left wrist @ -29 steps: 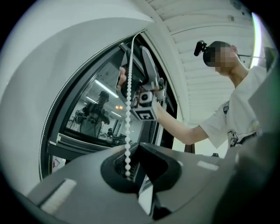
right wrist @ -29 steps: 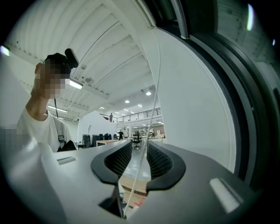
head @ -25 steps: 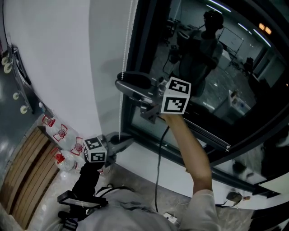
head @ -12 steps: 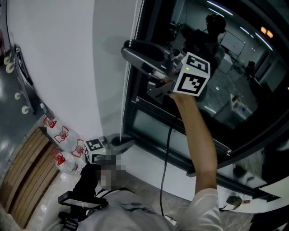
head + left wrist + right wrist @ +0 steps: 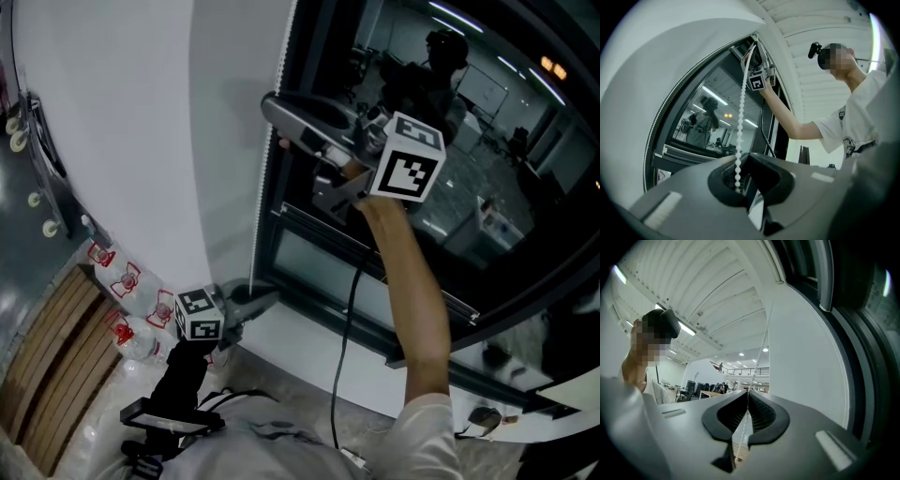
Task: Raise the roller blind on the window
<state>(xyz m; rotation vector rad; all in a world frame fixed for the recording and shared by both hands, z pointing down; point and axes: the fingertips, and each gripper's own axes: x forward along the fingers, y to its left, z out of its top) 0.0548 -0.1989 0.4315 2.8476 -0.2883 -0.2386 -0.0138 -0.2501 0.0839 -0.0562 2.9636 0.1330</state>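
A white bead chain [image 5: 258, 206] hangs along the left side of the dark window frame [image 5: 281, 234]. My right gripper [image 5: 278, 122] is raised high beside the frame. Its jaws have just been closing and now stand shut on the chain. In the right gripper view the chain [image 5: 763, 350] runs straight in between the meeting tips of the right gripper [image 5: 748, 393]. Low by the sill, my left gripper [image 5: 255, 295] is shut on the chain's lower part. The left gripper view shows the beads [image 5: 742, 108] entering the left gripper [image 5: 742, 159]. I cannot make out the blind's cloth.
Several water bottles [image 5: 131, 291] with red labels stand on the floor at the left, beside wooden slats [image 5: 56, 375]. A white sill [image 5: 319, 347] runs under the window. A black cable [image 5: 342, 356] hangs from the right gripper. The glass [image 5: 450, 141] reflects the person.
My right gripper has risen along the chain, then its jaws closed onto it. The left gripper has stayed low by the sill, holding the chain.
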